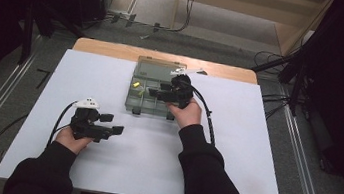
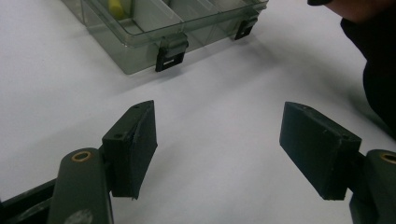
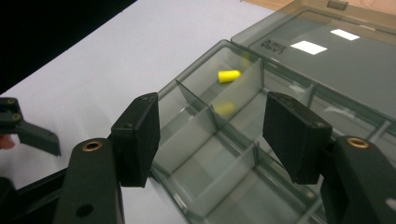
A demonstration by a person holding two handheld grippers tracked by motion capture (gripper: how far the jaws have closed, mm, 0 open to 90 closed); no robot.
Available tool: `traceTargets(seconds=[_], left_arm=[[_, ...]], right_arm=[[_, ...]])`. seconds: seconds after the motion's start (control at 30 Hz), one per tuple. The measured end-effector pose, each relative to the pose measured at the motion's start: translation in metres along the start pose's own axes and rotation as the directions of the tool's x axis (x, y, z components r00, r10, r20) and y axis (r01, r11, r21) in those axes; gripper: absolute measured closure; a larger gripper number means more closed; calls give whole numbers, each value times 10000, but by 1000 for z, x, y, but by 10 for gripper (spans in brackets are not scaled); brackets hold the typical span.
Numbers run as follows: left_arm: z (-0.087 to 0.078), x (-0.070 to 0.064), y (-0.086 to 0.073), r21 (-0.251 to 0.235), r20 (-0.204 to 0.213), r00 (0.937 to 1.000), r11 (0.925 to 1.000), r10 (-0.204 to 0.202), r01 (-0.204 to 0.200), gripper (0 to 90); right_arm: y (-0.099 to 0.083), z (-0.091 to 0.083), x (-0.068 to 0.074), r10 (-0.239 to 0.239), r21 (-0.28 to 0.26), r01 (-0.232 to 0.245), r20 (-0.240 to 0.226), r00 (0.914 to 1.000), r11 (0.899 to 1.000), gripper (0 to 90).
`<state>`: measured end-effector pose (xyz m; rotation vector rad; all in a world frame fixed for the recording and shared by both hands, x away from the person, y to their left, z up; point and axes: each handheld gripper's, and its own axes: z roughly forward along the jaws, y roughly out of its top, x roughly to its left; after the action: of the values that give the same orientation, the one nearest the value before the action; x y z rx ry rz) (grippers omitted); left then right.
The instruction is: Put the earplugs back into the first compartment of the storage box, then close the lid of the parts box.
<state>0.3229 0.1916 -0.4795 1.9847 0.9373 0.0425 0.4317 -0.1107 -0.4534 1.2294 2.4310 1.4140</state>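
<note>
A clear compartment box (image 1: 129,102) lies open at the back middle of the table, its lid (image 1: 157,68) folded away from me. One small yellow plug (image 1: 136,85) rests in a far left compartment. My right gripper (image 1: 157,90) hovers open over the box's middle compartments, nothing between its jaws. In the right gripper view the yellow plug (image 3: 229,75) lies beyond the open right gripper (image 3: 212,116), above the dividers (image 3: 205,119). My left gripper (image 1: 115,124) is open and empty over the white sheet, in front of the box's left. The left gripper (image 2: 217,116) faces the box's front wall (image 2: 135,51).
A white sheet (image 1: 233,150) covers most of the wooden table (image 1: 115,49). Two black latches (image 2: 170,55) hang on the box's front wall. The person's right sleeve (image 2: 378,70) lies to the right of the left gripper. Cables and dark stands surround the table on the floor.
</note>
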Motion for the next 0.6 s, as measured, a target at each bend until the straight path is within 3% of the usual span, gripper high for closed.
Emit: traceTargets(seconds=[0.27, 0.37, 0.6], left_arm=[[5, 9, 2, -270, -90, 9986, 9983, -528, 526, 274], [8, 8, 7, -121, -399, 9987, 9995, -310, 305, 272], [13, 8, 21, -252, -438, 9984, 9991, -364, 353, 271]], right_arm=[[-10, -20, -9, 144, -132, -141, 180, 9997, 9998, 343], [-13, -26, -13, 193, -198, -189, 194, 9996, 9996, 343], [-20, -36, -23, 329, -170, -324, 311, 9990, 9993, 343]])
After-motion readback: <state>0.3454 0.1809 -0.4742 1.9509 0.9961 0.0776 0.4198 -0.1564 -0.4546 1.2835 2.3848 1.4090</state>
